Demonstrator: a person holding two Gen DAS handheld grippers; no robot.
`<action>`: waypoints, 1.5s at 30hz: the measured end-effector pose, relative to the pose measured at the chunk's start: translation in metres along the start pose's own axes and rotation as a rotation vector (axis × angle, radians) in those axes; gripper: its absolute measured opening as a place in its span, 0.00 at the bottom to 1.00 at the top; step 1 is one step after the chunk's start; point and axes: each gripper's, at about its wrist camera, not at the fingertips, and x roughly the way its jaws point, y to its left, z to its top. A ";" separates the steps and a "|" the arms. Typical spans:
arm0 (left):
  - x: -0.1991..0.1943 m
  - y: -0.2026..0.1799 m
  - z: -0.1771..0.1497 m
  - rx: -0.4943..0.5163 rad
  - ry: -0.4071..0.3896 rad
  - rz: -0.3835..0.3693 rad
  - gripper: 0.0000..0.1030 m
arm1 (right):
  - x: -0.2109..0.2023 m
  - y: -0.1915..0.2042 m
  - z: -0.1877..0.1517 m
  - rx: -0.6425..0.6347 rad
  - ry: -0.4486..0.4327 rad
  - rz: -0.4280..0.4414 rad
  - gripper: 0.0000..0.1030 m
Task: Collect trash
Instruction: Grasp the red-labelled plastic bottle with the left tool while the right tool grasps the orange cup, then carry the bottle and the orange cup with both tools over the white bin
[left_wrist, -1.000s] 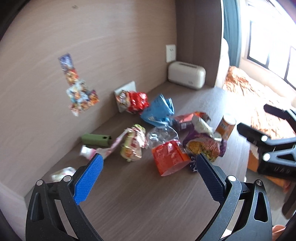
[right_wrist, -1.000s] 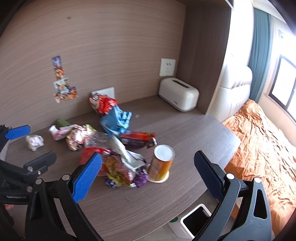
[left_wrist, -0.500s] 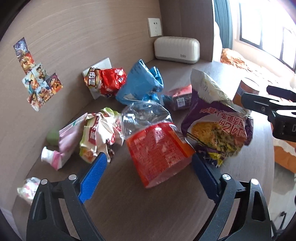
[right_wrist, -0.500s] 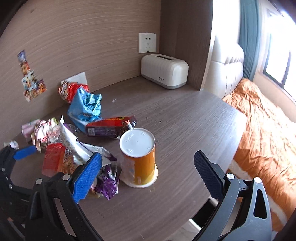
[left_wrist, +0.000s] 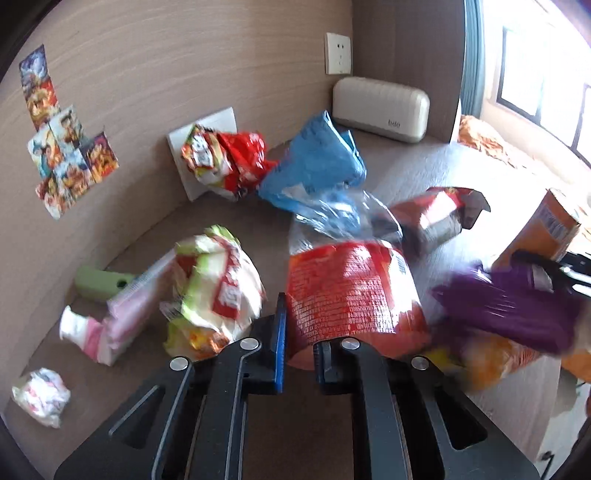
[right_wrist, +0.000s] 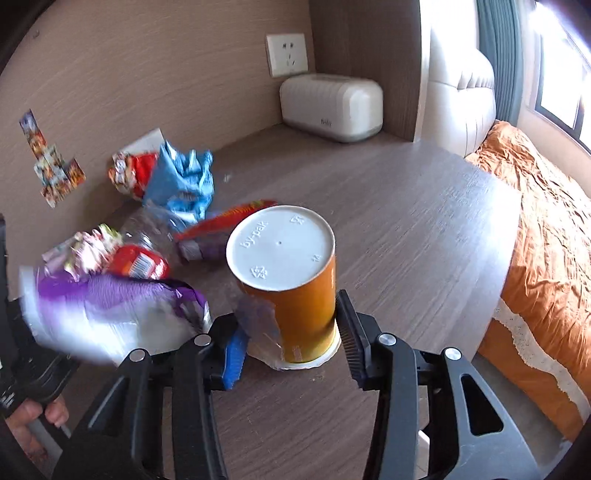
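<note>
Bare tabletop (right_wrist: 424, 221) lies open from 12 to 3 o'clock of the orange cup (right_wrist: 295, 288). From 9 to 11 o'clock wrappers crowd it: purple bag (right_wrist: 110, 295), blue bag (right_wrist: 181, 181). A toaster (right_wrist: 332, 107) blocks the far corner.

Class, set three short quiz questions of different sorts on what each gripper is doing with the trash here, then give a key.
1. True or false: the left gripper is shut on the red packet.
2. Multiple choice: the right gripper has closed on A) the toaster B) the orange cup C) the blue bag.
3. Fill in: the cup stands upside down on the ____.

Key: 1 true; 2 B; 3 table.
</note>
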 end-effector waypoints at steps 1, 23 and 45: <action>-0.001 0.000 0.001 0.007 -0.004 -0.002 0.10 | -0.003 0.000 0.002 -0.006 -0.008 -0.003 0.45; -0.120 -0.045 0.041 0.150 -0.140 0.015 0.09 | -0.095 -0.055 0.003 0.009 -0.138 -0.069 0.45; -0.071 -0.368 0.002 0.547 0.040 -0.367 0.09 | -0.114 -0.277 -0.113 0.135 0.032 -0.279 0.45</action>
